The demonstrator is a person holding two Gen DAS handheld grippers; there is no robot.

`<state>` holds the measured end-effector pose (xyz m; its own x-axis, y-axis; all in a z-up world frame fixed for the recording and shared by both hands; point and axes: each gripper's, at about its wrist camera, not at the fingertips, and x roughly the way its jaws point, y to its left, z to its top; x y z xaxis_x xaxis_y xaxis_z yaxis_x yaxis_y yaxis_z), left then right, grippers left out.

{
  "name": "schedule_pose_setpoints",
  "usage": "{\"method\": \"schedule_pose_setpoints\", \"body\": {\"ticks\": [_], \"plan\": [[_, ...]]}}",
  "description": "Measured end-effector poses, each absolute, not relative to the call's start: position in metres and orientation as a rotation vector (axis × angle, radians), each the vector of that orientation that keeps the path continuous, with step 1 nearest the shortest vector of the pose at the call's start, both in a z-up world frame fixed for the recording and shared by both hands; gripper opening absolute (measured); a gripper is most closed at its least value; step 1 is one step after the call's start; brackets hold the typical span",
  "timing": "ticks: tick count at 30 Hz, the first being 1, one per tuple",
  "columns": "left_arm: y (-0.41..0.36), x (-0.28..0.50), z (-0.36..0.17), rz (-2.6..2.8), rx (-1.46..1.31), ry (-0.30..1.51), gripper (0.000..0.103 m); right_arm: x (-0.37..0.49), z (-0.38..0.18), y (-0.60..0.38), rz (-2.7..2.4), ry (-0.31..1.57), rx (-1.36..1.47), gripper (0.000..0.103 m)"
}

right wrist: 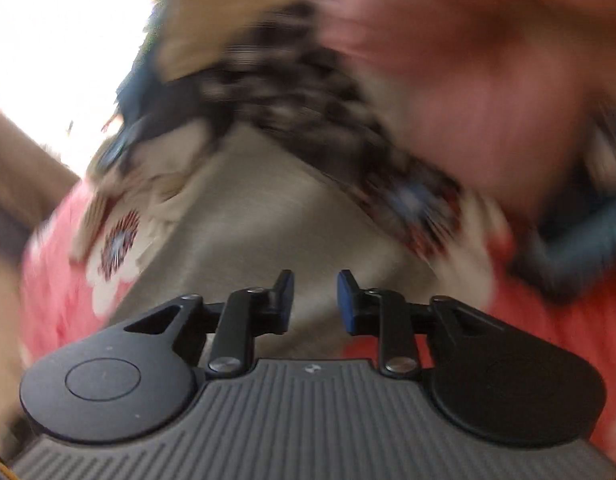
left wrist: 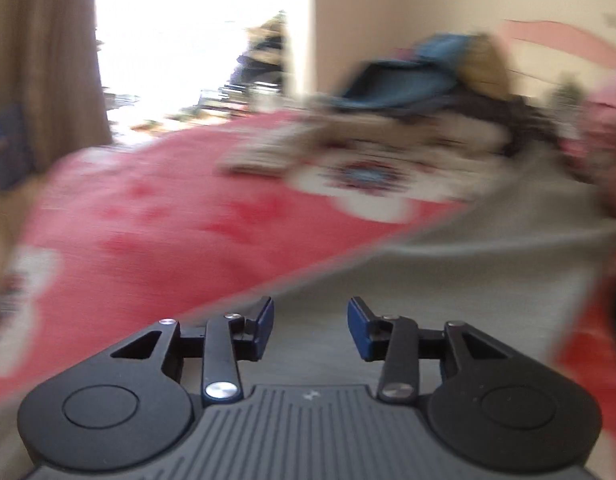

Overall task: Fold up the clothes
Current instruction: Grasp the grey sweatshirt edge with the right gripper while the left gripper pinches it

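Observation:
Both views are smeared by motion. A plain grey garment (left wrist: 487, 280) lies spread on a red bedcover with white flowers (left wrist: 148, 232). My left gripper (left wrist: 310, 322) hangs over the garment's near edge, its blue-padded jaws apart and nothing between them. In the right wrist view the same grey garment (right wrist: 260, 216) runs up the middle. Above its near part my right gripper (right wrist: 315, 294) stands with a narrower gap between the jaws, also with nothing in it. Behind the garment sits a heap of clothes (left wrist: 419, 92), blue, tan and dark patterned.
A pink garment (right wrist: 467, 80) fills the upper right of the right wrist view, blurred. A brown curtain (left wrist: 48, 60) and a bright window (left wrist: 188, 32) stand at the left behind the bed. A pale wall (left wrist: 427, 0) is at the back.

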<state>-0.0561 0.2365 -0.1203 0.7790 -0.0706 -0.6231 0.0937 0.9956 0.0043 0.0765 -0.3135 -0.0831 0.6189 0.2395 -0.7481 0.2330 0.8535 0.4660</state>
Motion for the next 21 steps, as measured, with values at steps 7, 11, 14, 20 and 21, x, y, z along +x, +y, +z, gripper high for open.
{"method": "schedule_pose_setpoints", "body": {"ticks": [7, 11, 14, 20, 21], "plan": [[0.123, -0.072, -0.15, -0.286, 0.296, 0.758, 0.042, 0.089, -0.141, -0.346, -0.007, 0.923, 0.906, 0.026], [0.104, -0.072, -0.165, -0.237, 0.39, 0.791, 0.038, 0.106, -0.162, -0.35, -0.043, 0.962, 0.963, 0.027], [0.105, -0.071, -0.163, -0.221, 0.38, 0.806, 0.034, 0.112, -0.175, -0.351, -0.084, 1.002, 1.004, 0.027], [0.096, -0.072, -0.165, -0.212, 0.442, 0.796, 0.032, 0.113, -0.184, -0.353, -0.081, 0.946, 1.065, 0.024], [0.094, -0.072, -0.166, -0.21, 0.455, 0.791, 0.032, 0.113, -0.184, -0.352, -0.082, 0.938, 1.073, 0.023]]}}
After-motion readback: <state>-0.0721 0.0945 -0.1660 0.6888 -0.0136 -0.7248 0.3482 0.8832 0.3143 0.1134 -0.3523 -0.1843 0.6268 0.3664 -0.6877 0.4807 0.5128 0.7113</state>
